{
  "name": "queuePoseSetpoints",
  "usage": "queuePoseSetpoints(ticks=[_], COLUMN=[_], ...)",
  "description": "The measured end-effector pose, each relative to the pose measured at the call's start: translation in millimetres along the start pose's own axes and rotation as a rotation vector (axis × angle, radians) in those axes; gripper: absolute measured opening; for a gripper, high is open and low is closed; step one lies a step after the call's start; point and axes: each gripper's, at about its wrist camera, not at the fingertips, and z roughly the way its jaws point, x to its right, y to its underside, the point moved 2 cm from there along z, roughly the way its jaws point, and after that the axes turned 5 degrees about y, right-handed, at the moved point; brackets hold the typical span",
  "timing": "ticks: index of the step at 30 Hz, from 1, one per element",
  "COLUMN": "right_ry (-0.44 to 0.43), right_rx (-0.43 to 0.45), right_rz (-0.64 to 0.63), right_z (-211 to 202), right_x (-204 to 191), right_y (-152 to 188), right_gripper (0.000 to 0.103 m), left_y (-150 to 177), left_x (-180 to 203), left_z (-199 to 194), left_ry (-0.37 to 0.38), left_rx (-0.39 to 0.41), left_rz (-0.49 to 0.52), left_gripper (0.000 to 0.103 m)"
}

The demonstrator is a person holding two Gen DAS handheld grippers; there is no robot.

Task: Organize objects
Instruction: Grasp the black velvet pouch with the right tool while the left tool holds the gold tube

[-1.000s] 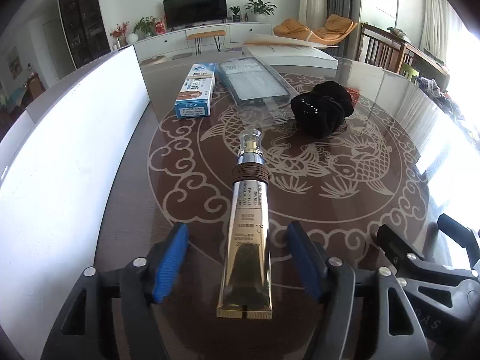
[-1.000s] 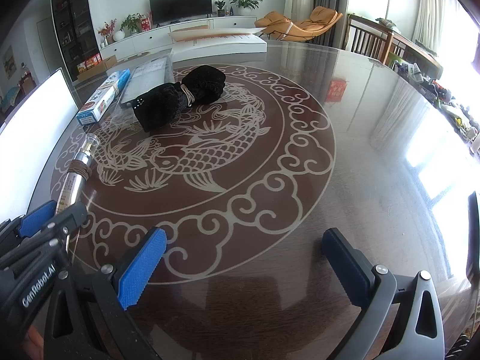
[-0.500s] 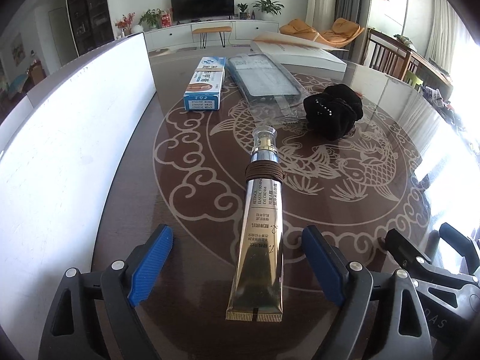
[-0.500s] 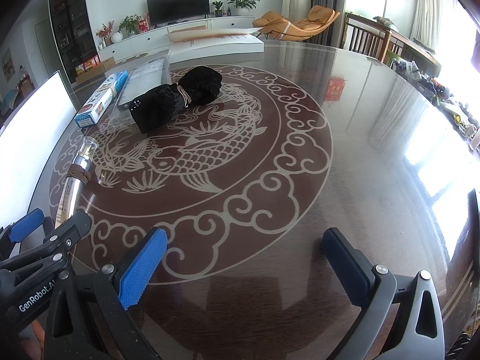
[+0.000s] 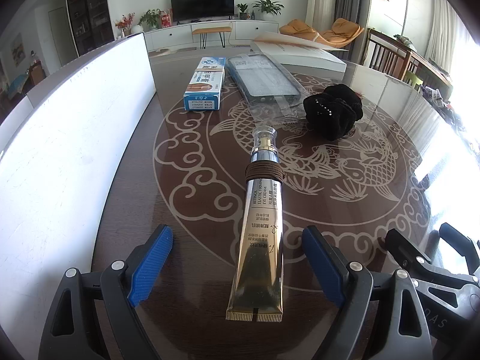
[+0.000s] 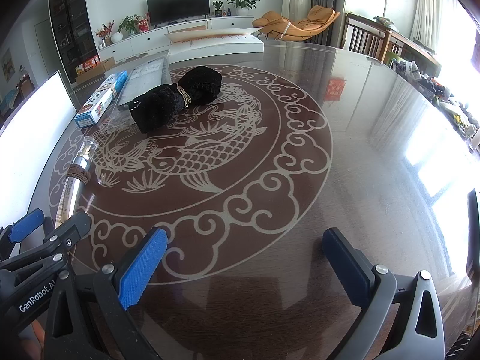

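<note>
Though its crimped end shows, gold tube [image 6: 69, 192] half behind left gripper [image 6: 48, 225].

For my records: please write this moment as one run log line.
left claw: open, astride gold cream tube, no contact | right claw: open, empty | tube: lying on table

Far ahead of tool: television [image 5: 202, 3] on white cabinet [image 5: 210, 30], potted plant [image 5: 267, 6]; orange lounge chair [image 5: 339, 31] ahead-right; wooden chair [image 6: 366, 40] right.

Bright window glare; fisheye-warped edges
</note>
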Motion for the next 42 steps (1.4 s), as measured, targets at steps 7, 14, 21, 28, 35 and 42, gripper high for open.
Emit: queuePoseSetpoints(ticks=[7, 14, 21, 28, 35, 42], right_ry=[0.0, -0.038, -0.205, -0.271, -0.213, -0.187], right_rx=[0.001, 0.001, -0.022, -0.099, -0.069, 0.035], right_rz=[0.0, -0.054, 0.082, 0.005, -0.169, -0.218], right_z=[0.0, 1.8, 2.8, 45.3, 53.9, 13.7], right_x=[-0.3, 2.8, 19.4, -70.5, -85.8, -9.3], right_y=[-0.1, -2.5, -53.4, -133.4, -113.5, -42.7], right_gripper=[0.103, 0.103, 0.102, 0.102, 0.04, 0.039], left_y=[-0.2, 0.6, 1.5, 1.5, 2.8, 2.8], left_x=[0.1, 1.7, 2.8, 3.0, 2.9, 3.4], left_z=[0.5, 5.5, 6.3, 6.5, 8.3, 8.5], left_ry=[0.0, 0.015, 0.018, 0.018, 0.016, 0.015], left_rx=[0.0, -0.028, -0.029, -0.029, -0.029, -0.029], left_rz=[0.0, 0.019, 0.022, 0.022, 0.021, 0.021], left_gripper=[0.088, 0.103, 0.103, 0.103, 0.103, 0.103])
